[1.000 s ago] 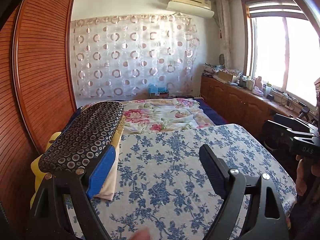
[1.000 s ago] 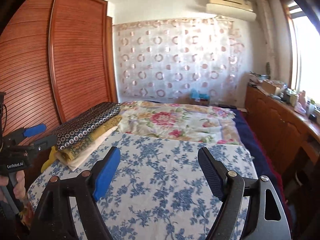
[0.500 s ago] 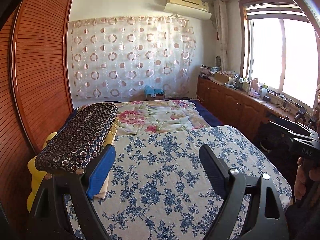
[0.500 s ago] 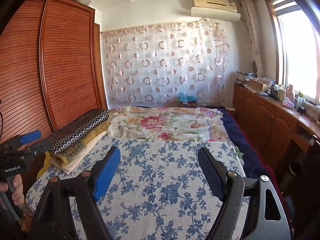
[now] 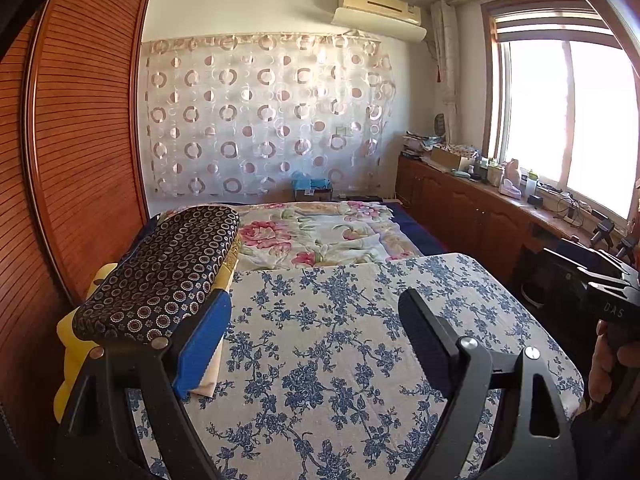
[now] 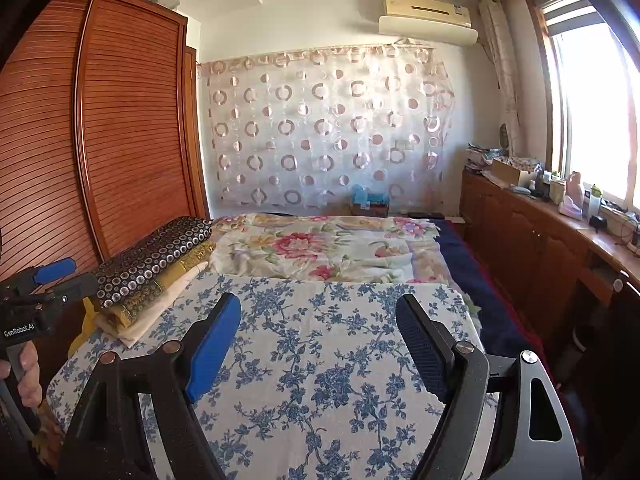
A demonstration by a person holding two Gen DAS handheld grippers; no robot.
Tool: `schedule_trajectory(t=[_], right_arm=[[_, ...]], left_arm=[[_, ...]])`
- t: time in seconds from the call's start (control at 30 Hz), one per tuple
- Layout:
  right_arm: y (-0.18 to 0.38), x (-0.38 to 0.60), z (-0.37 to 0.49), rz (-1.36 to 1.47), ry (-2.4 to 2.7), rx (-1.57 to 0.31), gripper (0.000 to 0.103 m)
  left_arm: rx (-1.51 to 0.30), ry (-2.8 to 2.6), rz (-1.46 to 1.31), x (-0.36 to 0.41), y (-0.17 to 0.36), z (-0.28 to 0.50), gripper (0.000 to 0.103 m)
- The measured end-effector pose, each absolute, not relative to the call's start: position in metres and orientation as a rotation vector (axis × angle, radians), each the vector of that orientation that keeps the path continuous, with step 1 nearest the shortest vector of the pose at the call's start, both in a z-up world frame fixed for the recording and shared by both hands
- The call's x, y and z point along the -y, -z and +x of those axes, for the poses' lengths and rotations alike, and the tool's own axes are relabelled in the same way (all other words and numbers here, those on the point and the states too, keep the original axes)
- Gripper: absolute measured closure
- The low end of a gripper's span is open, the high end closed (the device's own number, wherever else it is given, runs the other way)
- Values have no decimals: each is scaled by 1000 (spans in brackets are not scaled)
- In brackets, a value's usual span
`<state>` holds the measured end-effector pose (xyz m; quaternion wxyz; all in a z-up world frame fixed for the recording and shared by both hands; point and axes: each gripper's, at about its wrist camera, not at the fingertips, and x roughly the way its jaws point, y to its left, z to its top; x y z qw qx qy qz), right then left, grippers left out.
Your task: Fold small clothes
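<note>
Folded stack at board's left edge

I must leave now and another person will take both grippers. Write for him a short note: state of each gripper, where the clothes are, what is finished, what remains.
Left gripper: jaws open, holding nothing, above the blue-flowered cloth.
Right gripper: jaws open, holding nothing, above the same cloth.
Clothes: a folded stack lies at the cloth's left edge, with the dark circle-patterned piece on top, a gold piece and a cream piece under it.
Done: those pieces look folded and stacked.
Left: no unfolded garment shows in either view; find the next one before going on.
</note>
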<state>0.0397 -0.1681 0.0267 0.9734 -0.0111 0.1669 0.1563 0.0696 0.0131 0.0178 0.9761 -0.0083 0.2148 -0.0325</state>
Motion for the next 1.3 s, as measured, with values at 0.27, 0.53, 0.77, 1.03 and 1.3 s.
schedule_trajectory(t=[0.27,0.53,0.77,1.03,1.3], right_arm=[[-27,174,43,-22,-322,-338,22],[-27,181,46,-20,-326,-335,22],[-27,182,46,-20,-328,-334,22],[-27,185,48,-19,-329,-333,22],[-26,187,50,-20,-330,-332,22]], left_arm=[[-432,65,-16,-13,-18,69,17],[-426,68,-16,-12,-19,69,17],[-425,68,-14,-10,-20,68,17],[-425,67,-14,-10,-20,68,17],[-423,67,-14,-9,-20,67,17]])
